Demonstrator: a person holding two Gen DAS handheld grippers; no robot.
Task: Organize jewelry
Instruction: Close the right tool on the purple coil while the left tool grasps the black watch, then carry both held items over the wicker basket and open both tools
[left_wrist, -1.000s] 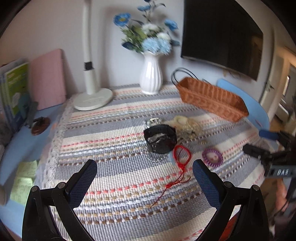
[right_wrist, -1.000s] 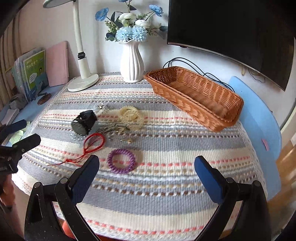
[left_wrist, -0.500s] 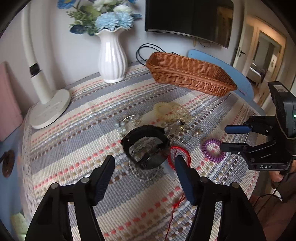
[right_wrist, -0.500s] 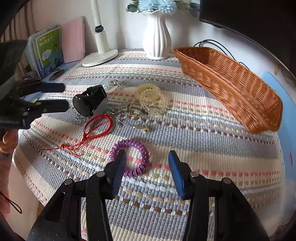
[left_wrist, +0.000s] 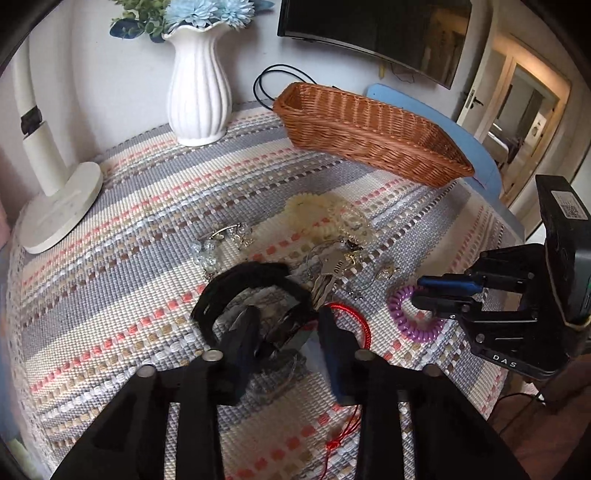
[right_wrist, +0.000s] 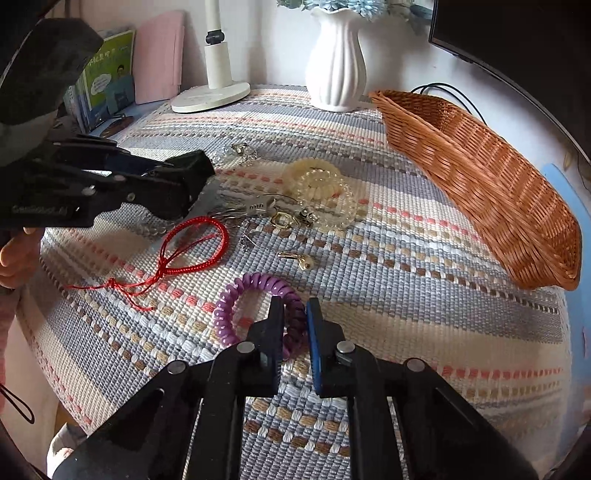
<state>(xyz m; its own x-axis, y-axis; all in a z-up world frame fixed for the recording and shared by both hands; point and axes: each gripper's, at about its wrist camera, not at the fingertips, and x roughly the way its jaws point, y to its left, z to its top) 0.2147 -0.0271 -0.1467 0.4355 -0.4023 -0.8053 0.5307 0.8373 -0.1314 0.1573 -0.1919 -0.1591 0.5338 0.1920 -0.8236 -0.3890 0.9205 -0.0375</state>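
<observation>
On the striped woven tablecloth, the jewelry lies in a loose cluster near the front edge. The left gripper has its jaws narrowed around the black watch, one finger inside the strap loop and the other outside by the watch body; whether the pads actually press it I cannot tell. The right gripper has its jaws nearly together, pinching the near side of the purple spiral hair tie, which lies flat on the cloth. Just beside the watch lies a red cord bracelet with its tail trailing toward the table edge. Behind it sit keys on a ring, a cream coil bracelet overlapping a clear one, and small earrings. An empty wicker basket stands well apart at the right, near a white vase and a lamp base.
</observation>
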